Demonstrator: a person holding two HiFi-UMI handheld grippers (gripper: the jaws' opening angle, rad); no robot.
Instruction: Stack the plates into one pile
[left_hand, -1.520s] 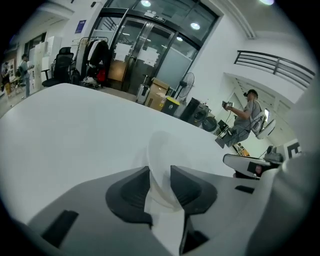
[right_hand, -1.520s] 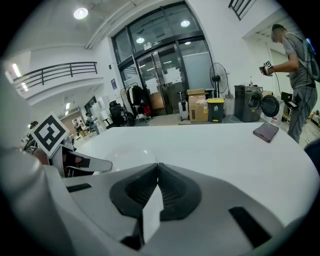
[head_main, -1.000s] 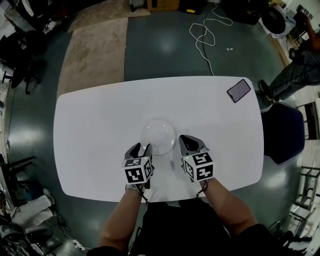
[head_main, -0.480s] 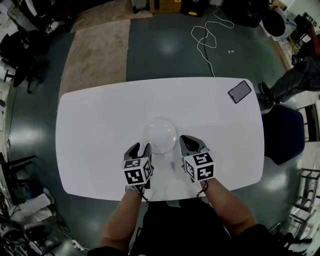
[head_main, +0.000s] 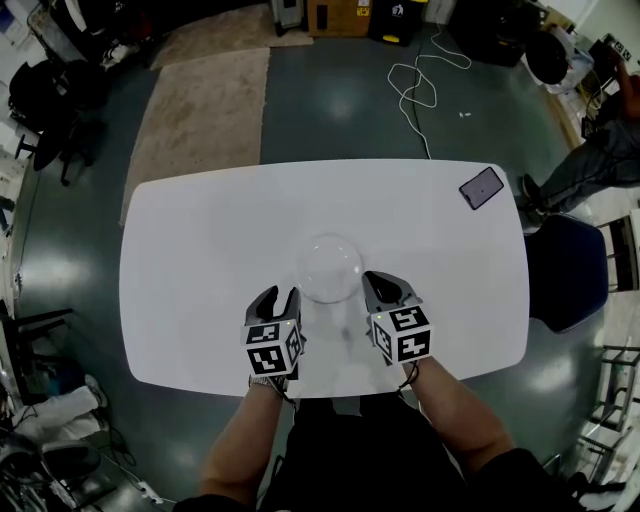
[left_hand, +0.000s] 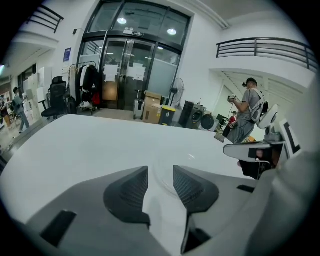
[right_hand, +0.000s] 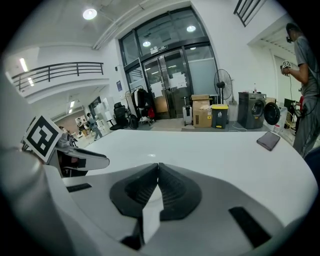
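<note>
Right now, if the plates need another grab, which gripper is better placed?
Left, probably. The left gripper has its jaws apart and empty, facing the plates. The right gripper is about as close, but its jaws are shut and would have to open first.

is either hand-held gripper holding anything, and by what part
Nothing is held. The left hand-held gripper is open and empty; the right hand-held gripper is shut on nothing. The plates lie ungripped.
</note>
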